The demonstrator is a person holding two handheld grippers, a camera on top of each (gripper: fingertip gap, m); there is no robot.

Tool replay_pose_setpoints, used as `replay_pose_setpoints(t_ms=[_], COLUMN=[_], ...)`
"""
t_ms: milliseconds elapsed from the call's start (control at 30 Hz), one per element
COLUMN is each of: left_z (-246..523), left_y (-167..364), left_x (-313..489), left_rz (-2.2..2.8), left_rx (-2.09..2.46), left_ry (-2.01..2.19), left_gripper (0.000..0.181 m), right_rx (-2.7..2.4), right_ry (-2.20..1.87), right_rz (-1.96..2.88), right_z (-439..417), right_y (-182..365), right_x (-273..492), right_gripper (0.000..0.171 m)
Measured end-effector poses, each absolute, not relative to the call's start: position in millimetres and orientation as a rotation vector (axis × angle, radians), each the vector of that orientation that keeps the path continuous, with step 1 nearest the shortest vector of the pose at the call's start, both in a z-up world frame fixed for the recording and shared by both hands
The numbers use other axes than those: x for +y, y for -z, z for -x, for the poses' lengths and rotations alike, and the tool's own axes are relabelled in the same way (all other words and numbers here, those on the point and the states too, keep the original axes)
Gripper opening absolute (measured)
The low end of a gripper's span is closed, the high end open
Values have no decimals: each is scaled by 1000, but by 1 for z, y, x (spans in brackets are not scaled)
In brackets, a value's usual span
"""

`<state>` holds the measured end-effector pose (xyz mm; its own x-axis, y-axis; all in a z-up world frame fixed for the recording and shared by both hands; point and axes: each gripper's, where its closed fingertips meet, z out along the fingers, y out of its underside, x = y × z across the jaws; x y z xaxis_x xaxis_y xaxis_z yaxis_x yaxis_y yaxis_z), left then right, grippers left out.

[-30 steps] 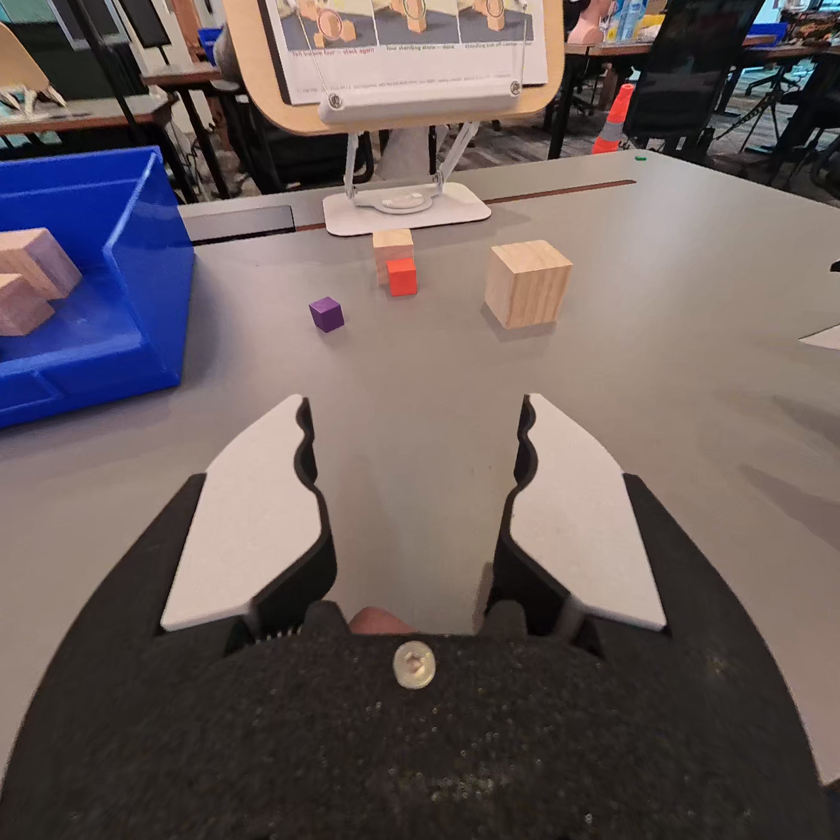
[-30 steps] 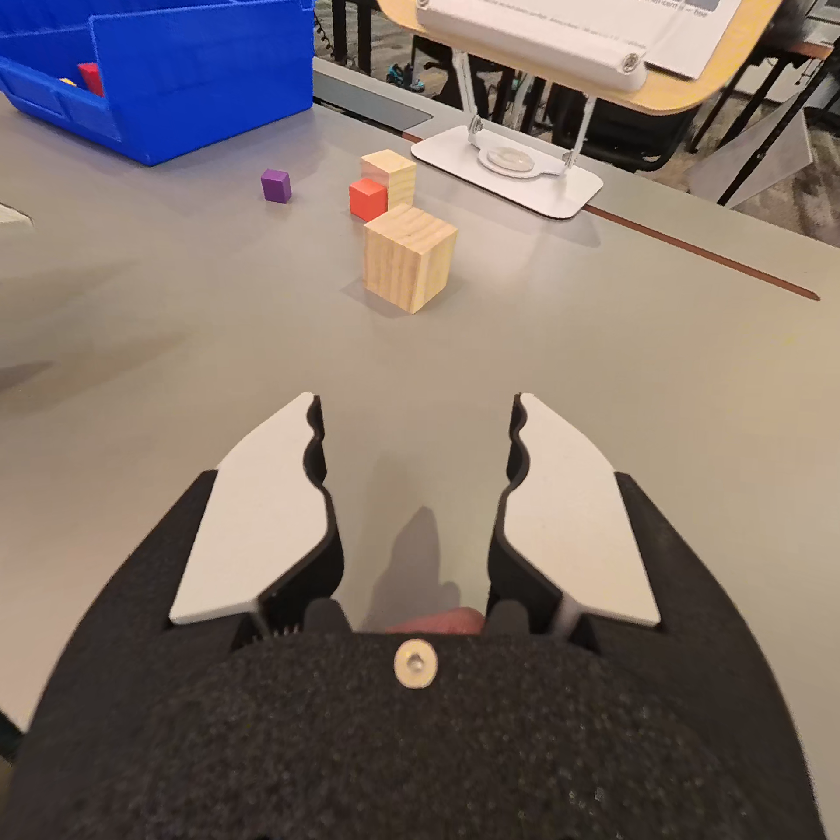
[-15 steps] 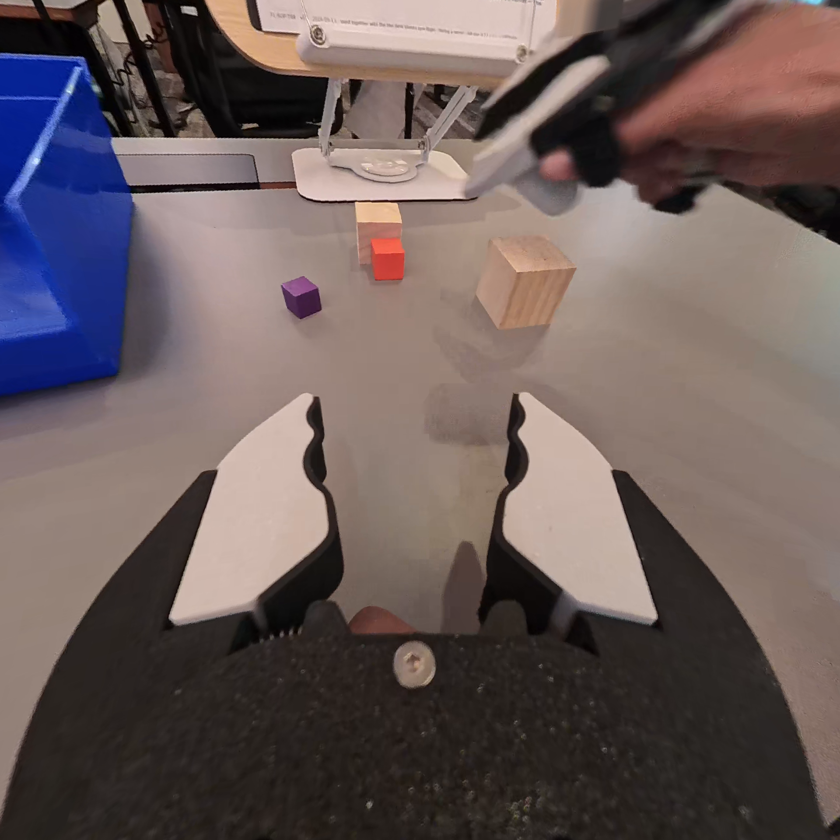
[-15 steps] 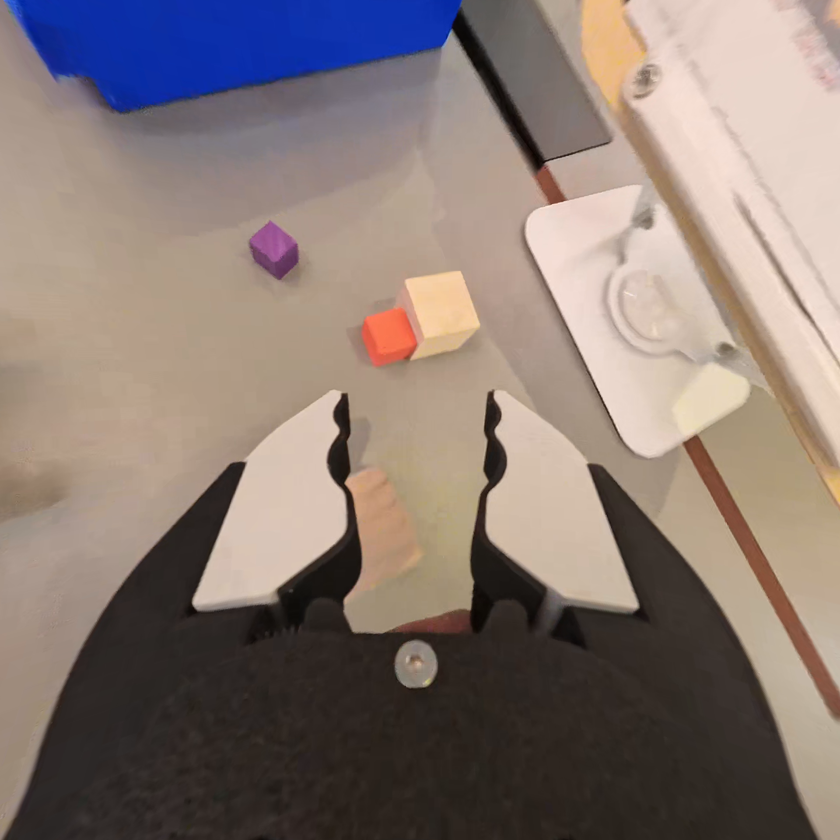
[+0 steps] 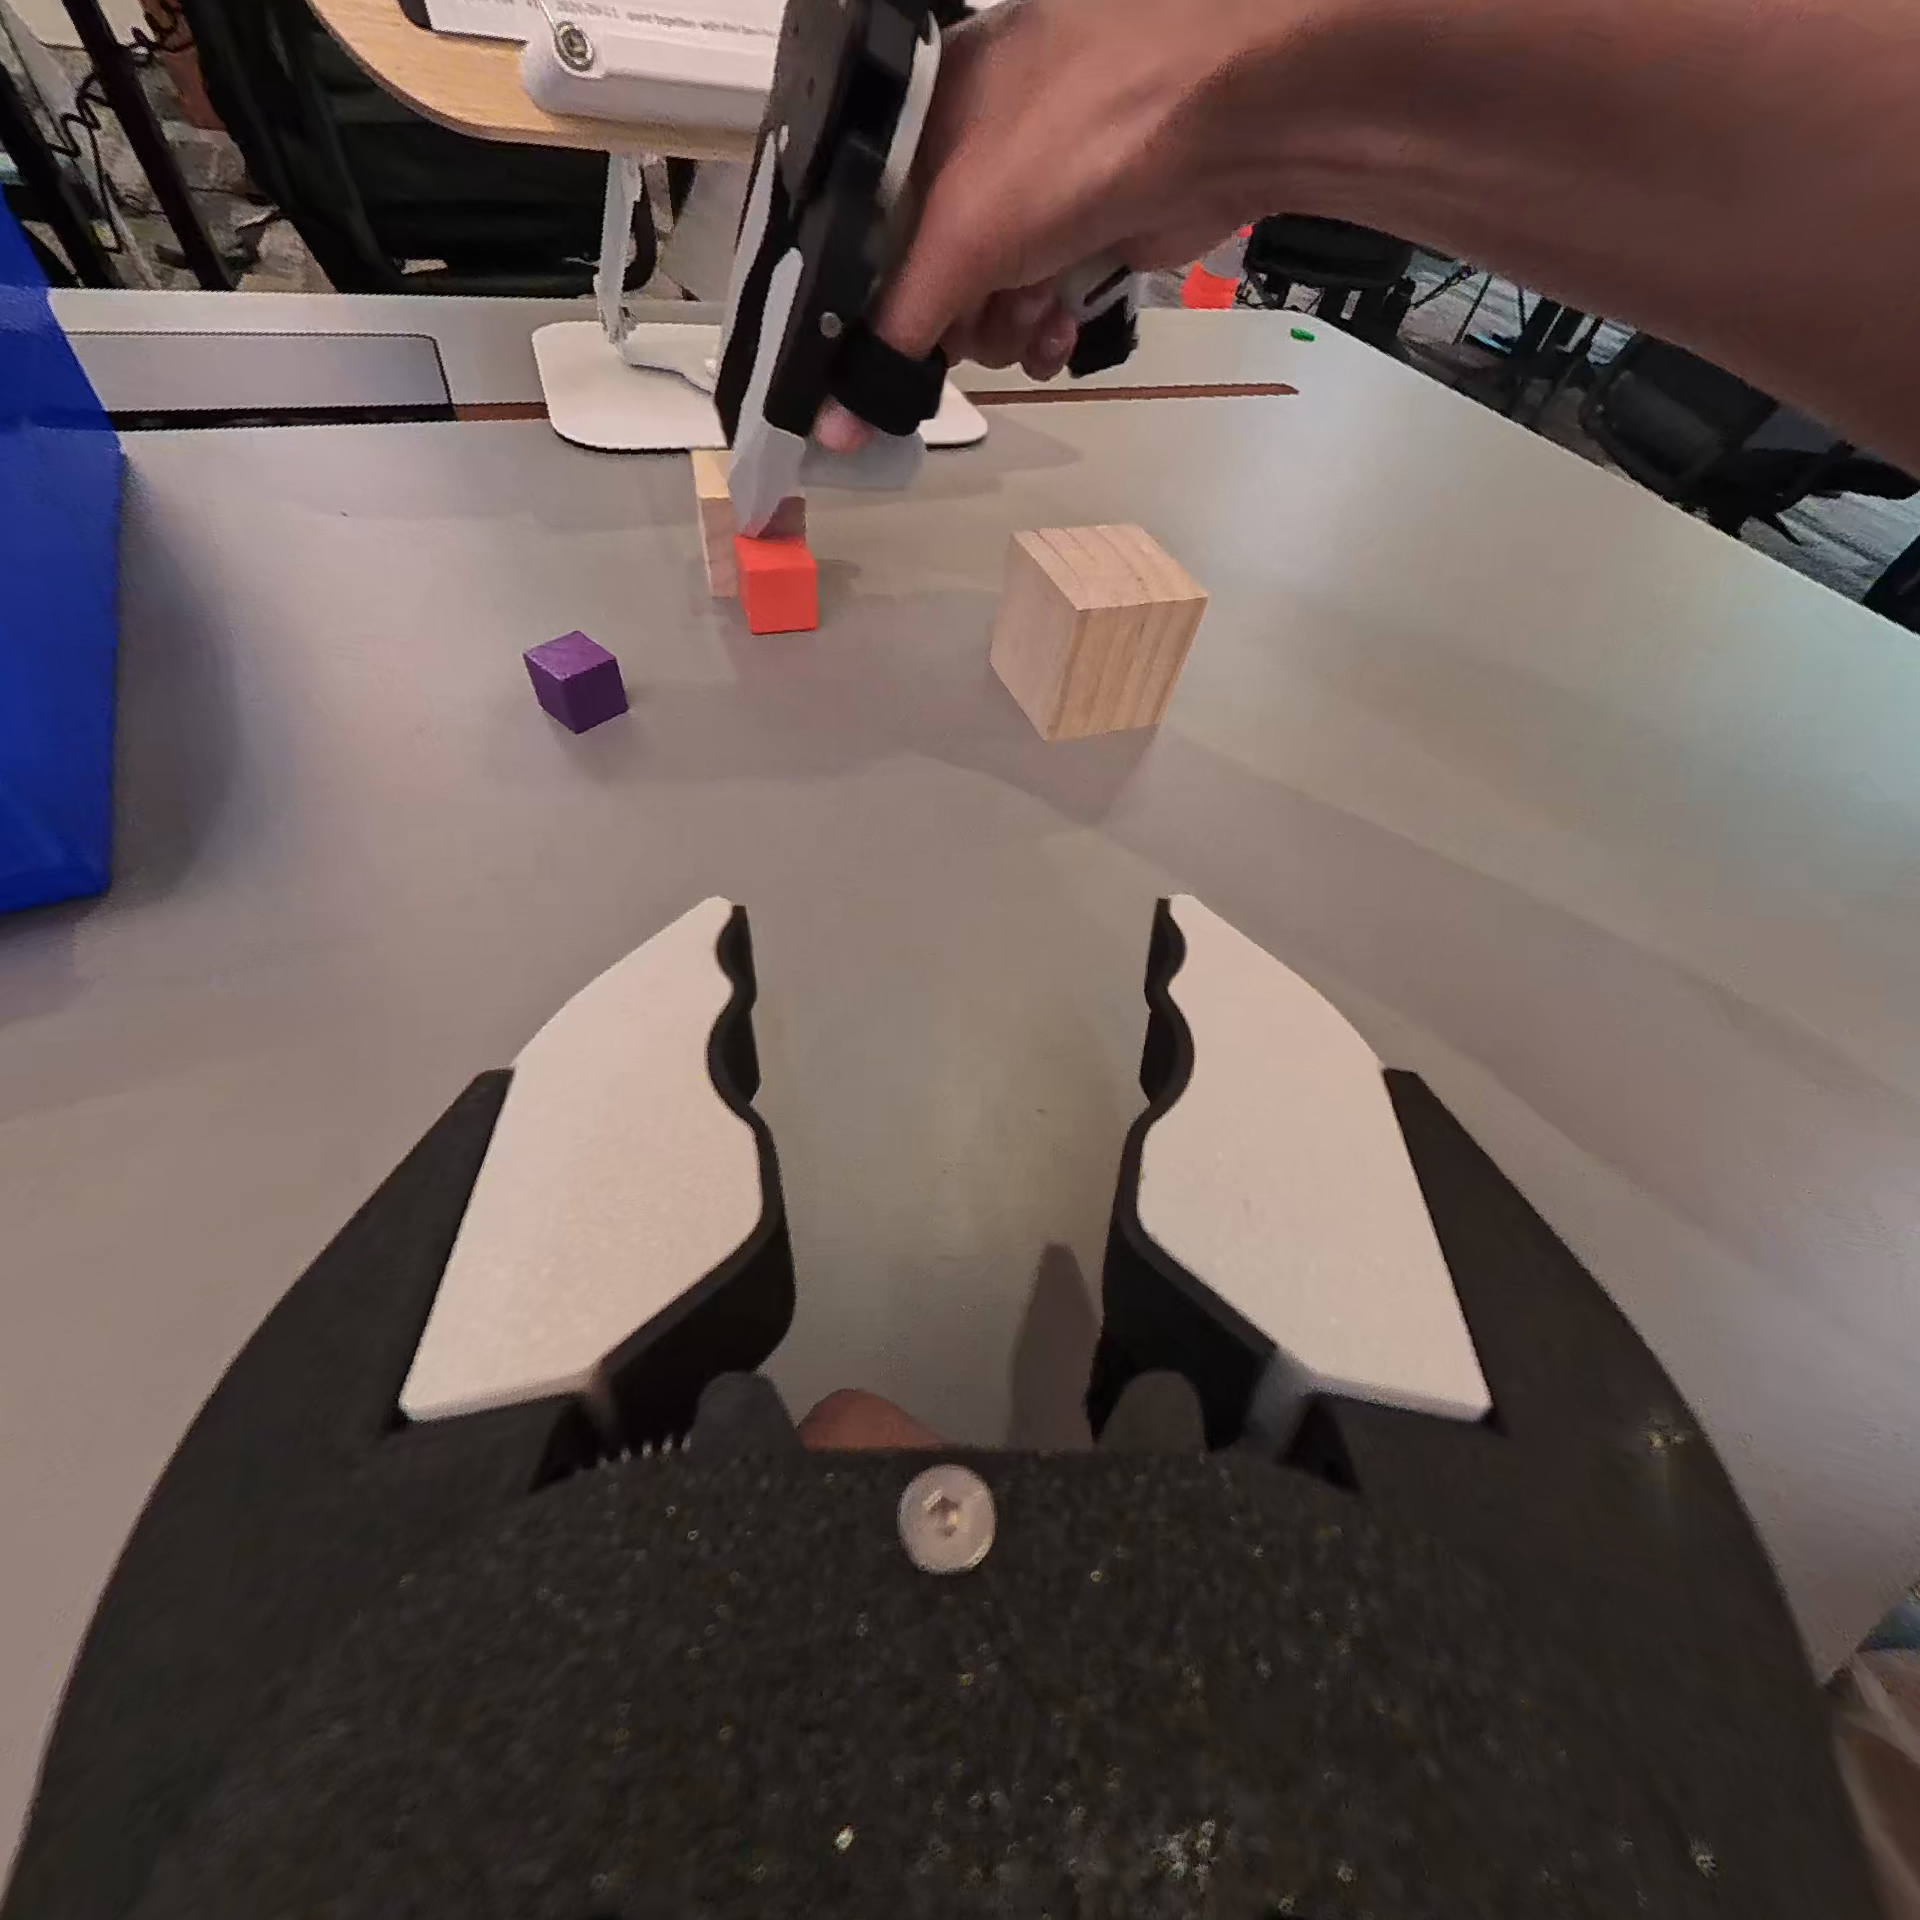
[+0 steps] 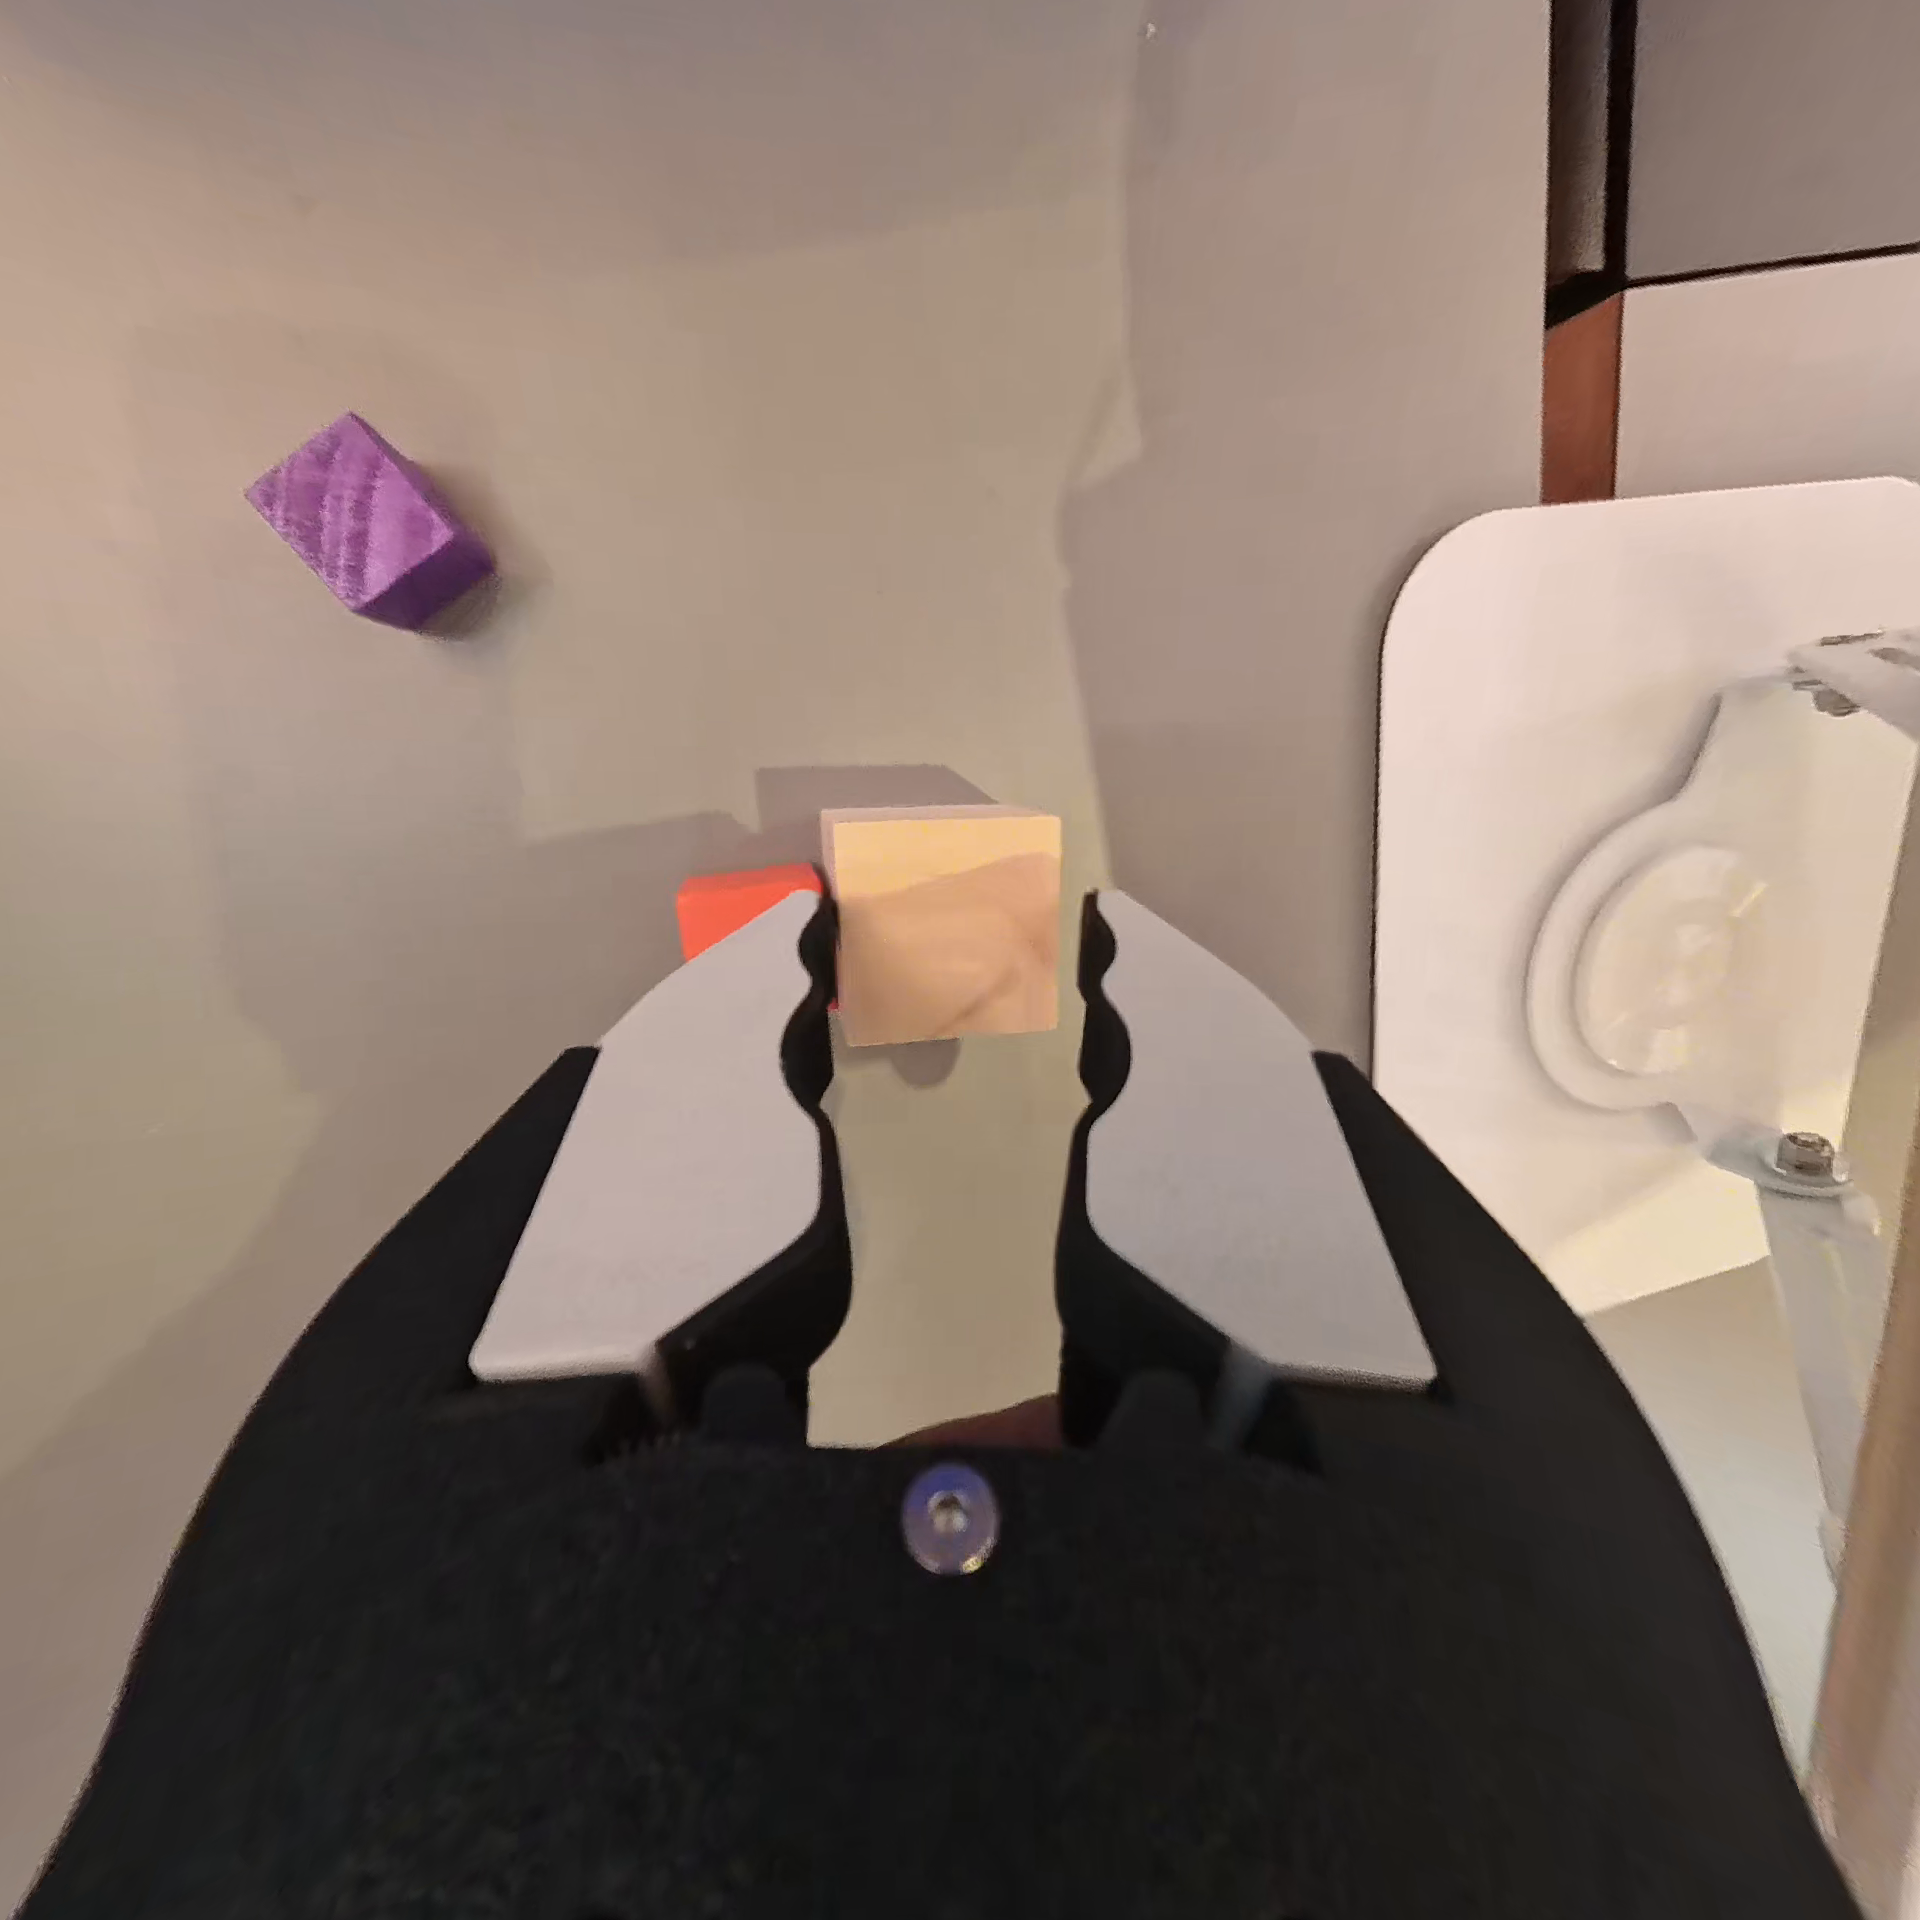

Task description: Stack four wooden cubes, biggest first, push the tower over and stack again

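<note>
Your right gripper [image 6: 951, 920] points straight down at the table [image 6: 727, 312], jaws narrowed to just wider than the mid-sized wooden cube [image 6: 945, 925] that sits between the fingertips. It looks like the left fingertip [image 6: 769, 956] is at the cube's face while a thin gap shows at the right one, so nothing is clamped yet. The orange cube [image 6: 743, 904] lies just outside the left fingertip, touching the wooden cube's side (that neighbour is probably why you come from above and slot one finger into the seam). The purple cube [image 6: 369, 525] lies well off ahead and to the left, and the white stand base [image 6: 1621, 883] is near the right finger.

Your left gripper [image 5: 945, 997] hangs low over bare table, jaws wide and empty. Ahead and to its right stands the biggest cube [image 5: 1096, 629], alone, likely the tower's base waiting for the next block.

The plain cubes are pale, square-edged, with visible grain; the biggest one shows glued strips on top. The painted ones are matte, grain showing through the purple. Flat faces should grip well, though the squeezed finger could nudge the orange cube.
</note>
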<state>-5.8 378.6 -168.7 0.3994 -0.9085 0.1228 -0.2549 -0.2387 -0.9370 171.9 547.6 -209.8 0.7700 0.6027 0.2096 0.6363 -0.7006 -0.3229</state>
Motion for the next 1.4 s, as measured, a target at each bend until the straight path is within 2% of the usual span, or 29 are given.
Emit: replay_pose_setpoints(t_ms=[233,433,633,800,933,1067,1400], left_z=[1,2,8,12,14,9,4], left_y=[170,167,159,154,152,152,154], left_x=[372,371,375,376,372,365,361], left_rz=[1717,1692,1670,1623,1604,1587,1579], left_rx=[1059,1051,1004,975,978,1006,1021], left_ry=[876,874,868,834,819,822,812], left_gripper=[68,66,66,66,66,65,66], right_rx=[-1000,-964,-677,-420,-365,-488,-989], right_ry=[165,283,460,557,521,459,198], right_rz=[2573,2333,1985,1869,1883,1944,2271], right_z=[-175,-167,-151,-152,-151,-154,-163], right_y=[207,138,56,55,67,67,117], right_x=[550,524,421,315,266,270,374], right_gripper=[40,40,40,40,40,40,40])
